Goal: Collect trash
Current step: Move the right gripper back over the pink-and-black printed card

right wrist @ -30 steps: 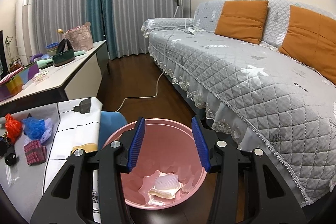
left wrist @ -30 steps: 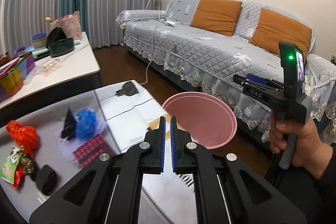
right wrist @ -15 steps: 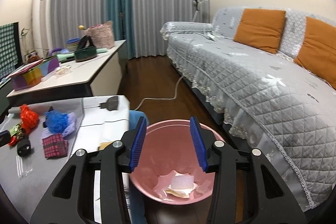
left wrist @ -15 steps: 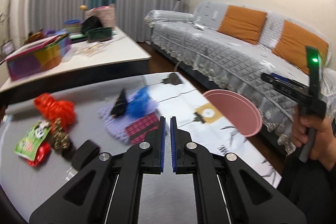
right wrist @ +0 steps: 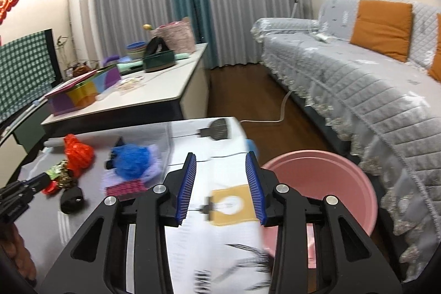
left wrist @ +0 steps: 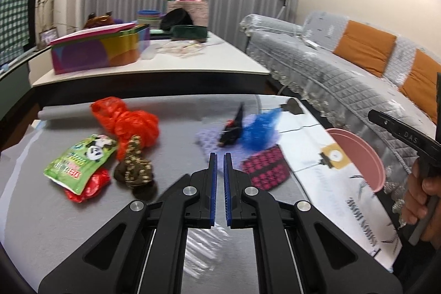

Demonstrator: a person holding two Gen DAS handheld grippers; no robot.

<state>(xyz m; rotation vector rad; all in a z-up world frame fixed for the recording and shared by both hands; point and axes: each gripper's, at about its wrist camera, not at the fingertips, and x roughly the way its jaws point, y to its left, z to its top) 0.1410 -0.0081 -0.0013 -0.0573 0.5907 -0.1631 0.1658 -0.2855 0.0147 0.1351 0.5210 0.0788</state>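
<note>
Trash lies on the grey table (left wrist: 55, 225): a red plastic bag (left wrist: 126, 120), a green panda snack pouch (left wrist: 82, 159), a brown spotted wrapper (left wrist: 133, 167), a blue crumpled bag (left wrist: 260, 132) and a pink-black checked packet (left wrist: 266, 166). My left gripper (left wrist: 219, 156) hovers over the table, shut and empty. A pink bin (right wrist: 328, 183) stands on the floor at the table's right end. My right gripper (right wrist: 222, 178) hangs over the white cloth (right wrist: 220, 233), its jaws closing with nothing between them. The blue bag (right wrist: 132, 159) and red bag (right wrist: 77, 152) lie to its left.
A white side table (left wrist: 193, 59) behind holds a colourful box (left wrist: 102, 50), bowls and a green tray. A grey sofa (right wrist: 372, 79) with orange cushions runs along the right. A white cable (right wrist: 281, 112) lies on the wooden floor. A hand (left wrist: 421, 197) holds the right gripper's handle.
Both grippers swung left, away from the pink bin and toward the table with the trash. The right gripper's jaws narrowed a little. The left stayed shut.
</note>
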